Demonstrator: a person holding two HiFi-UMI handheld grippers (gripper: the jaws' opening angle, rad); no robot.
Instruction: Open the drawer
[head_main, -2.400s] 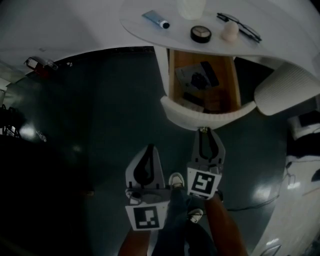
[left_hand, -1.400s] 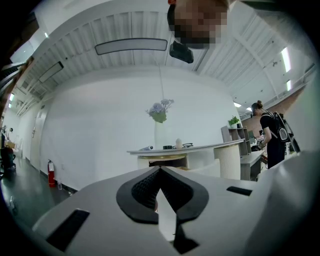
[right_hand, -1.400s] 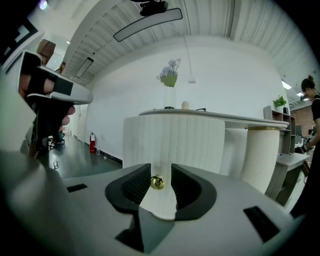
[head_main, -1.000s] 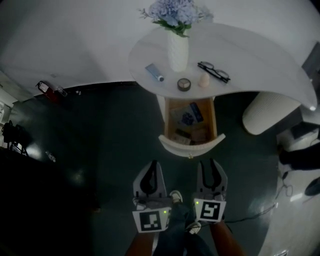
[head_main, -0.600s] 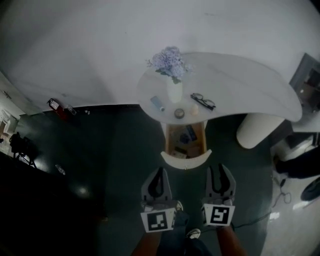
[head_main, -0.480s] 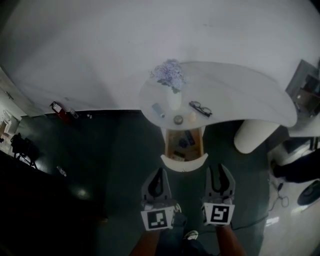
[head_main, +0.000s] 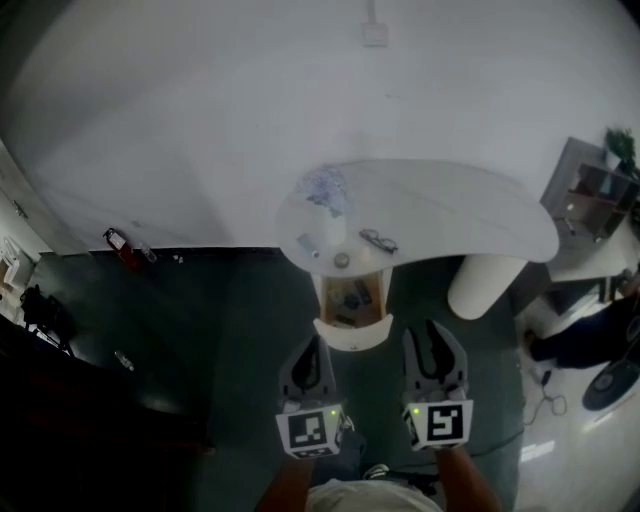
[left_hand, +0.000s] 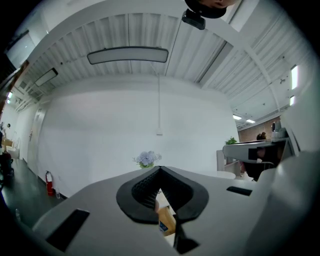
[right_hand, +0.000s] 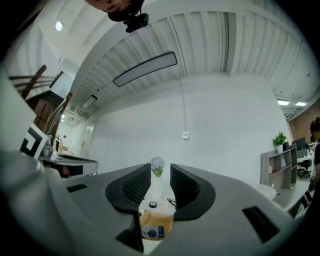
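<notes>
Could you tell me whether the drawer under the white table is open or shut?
Open: the drawer stands pulled out from under the white table, its wooden inside and contents showing from above.

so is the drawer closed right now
No, in the head view the drawer stands pulled out from under the table, with its wooden inside and contents showing.

I count two grippers: left gripper (head_main: 309, 345), right gripper (head_main: 431, 330). One table (head_main: 470, 215), one drawer (head_main: 352, 335). On the table I see one vase (head_main: 325, 192), one pair of glasses (head_main: 378, 240), one tube (head_main: 308, 245) and one compact (head_main: 342, 260). One extinguisher (head_main: 115, 241), one wall plate (head_main: 373, 35). Drawer contents are too small to count.
</notes>
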